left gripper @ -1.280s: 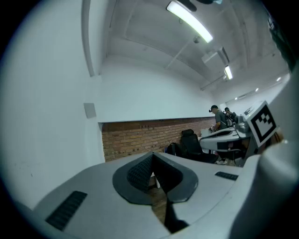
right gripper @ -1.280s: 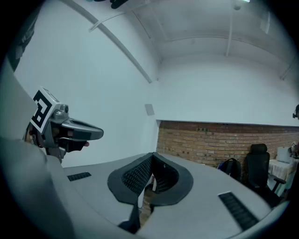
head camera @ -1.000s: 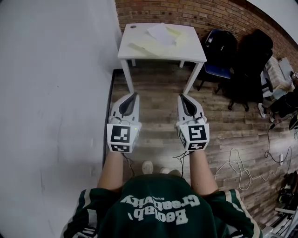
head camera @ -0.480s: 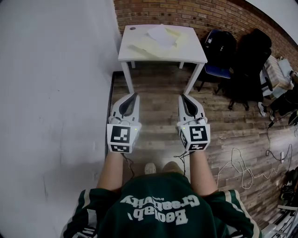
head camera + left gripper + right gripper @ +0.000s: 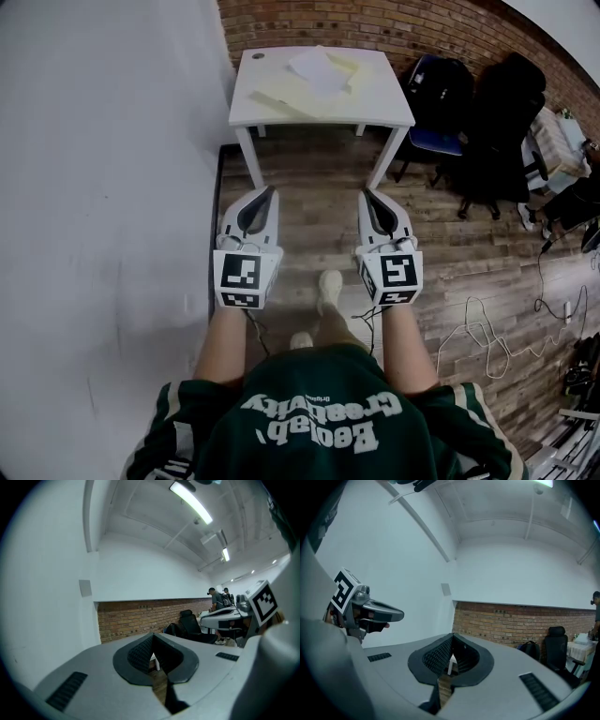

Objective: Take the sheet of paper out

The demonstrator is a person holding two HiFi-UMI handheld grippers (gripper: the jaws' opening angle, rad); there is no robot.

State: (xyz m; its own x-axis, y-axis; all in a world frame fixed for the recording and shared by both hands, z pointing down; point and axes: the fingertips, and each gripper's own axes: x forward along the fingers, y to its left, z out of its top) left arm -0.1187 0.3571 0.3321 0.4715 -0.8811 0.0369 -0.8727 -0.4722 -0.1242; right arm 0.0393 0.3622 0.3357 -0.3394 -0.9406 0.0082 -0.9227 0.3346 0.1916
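Approach step, prob: left gripper (image 5: 270, 192) & right gripper (image 5: 366, 195) clenched shut (both empty), well short of table (image 5: 389, 105). Next: get to table, open jaws for sheet of paper (image 5: 317, 67) atop.

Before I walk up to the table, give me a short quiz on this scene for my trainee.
1. True or false: the left gripper and right gripper are both open.
2. The paper lies: A in the left gripper; B on the table; C in the right gripper.
3. What is the wall behind the table made of?
Key: 1 false, both are shut; 2 B; 3 brick.
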